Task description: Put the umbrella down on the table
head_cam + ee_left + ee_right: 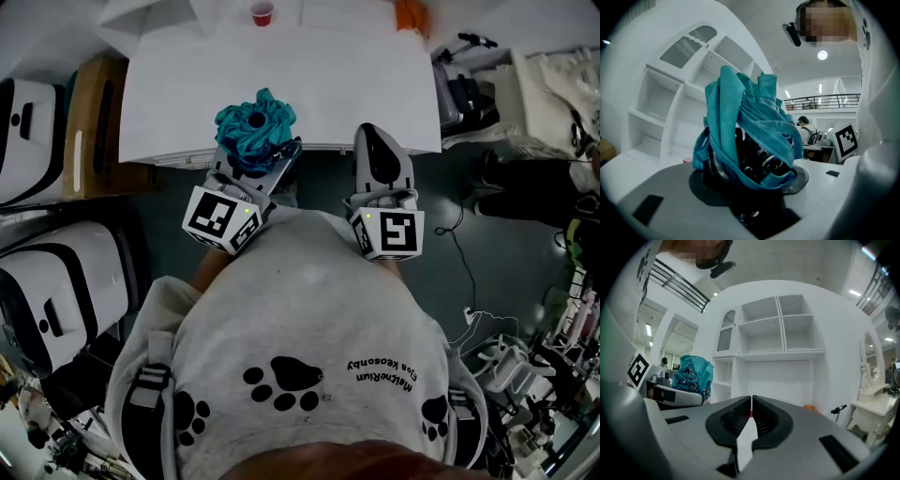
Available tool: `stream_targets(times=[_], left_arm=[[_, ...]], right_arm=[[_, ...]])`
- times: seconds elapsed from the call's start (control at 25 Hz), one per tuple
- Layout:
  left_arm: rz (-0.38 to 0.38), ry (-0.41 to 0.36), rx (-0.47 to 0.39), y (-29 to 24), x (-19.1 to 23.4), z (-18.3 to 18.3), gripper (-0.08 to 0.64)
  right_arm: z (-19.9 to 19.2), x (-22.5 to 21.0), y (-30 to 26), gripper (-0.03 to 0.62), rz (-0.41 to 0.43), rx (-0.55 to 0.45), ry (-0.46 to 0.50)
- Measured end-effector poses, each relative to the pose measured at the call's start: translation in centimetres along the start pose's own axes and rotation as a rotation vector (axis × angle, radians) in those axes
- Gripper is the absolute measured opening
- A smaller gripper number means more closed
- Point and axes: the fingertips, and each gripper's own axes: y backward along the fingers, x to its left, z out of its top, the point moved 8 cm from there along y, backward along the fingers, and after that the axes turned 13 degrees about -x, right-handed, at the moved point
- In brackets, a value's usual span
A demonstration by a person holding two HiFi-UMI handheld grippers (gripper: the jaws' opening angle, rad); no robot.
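My left claw [269, 157] [754, 174] is clenched on the umbrella [255, 124] [750, 133], a folded bundle of teal cloth with dark, shiny folds inside. Both pads press on its lower part. The bundle stands on end, and from the head view its dark tip faces up at me. It sits over the near edge of the white table [356, 94], towards that edge's left end. I cannot tell whether it touches the tabletop.

My right claw [379, 141] [751, 414] is clenched with nothing in it, its ribbed pads meeting along a thin slit. It reaches over the same near edge, further right and apart from the umbrella. A red cup [262, 13] stands at the far edge. Beyond my right claw is a white shelf unit [780, 329].
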Motion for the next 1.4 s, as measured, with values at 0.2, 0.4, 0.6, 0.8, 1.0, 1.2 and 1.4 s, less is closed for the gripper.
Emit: stream_targets(times=[0.2, 0.4, 0.6, 0.8, 1.0, 1.2, 1.4], left_arm=[[-0.020, 0.008, 0.013, -1.6, 1.8, -1.0, 0.252], [-0.014, 0.019, 0.031, -2.6, 2.3, -1.6, 0.252], [-0.005, 0.021, 0.046, -4.3, 2.3, -2.1, 0.252], [0.019, 0.017, 0.080, -7.3, 2.2, -2.7, 0.252], [0.045, 0.029, 0.111, -9.1, 3.1, -2.5, 0.252], [0.062, 0.022, 0.120, -10.6, 4.1, -2.3, 0.252], [0.080, 0.018, 0.126, -11.4, 5.0, -2.4, 0.252]], right_arm=[[-1.3, -0.5, -1.4, 0.034, 0.000, 0.029, 0.030], [-1.3, -1.1, -2.4, 0.032, -0.006, 0.017, 0.015], [-1.6, -2.4, -3.5, 0.034, 0.002, 0.016, -0.013], [-2.5, -5.3, -5.0, 0.033, 0.039, 0.044, -0.027], [-2.9, -6.4, -6.9, 0.034, 0.095, 0.101, -0.019], [-3.9, -6.9, -8.5, 0.034, 0.123, 0.123, -0.046], [-4.7, -7.2, -9.8, 0.034, 0.140, 0.142, -0.057]])
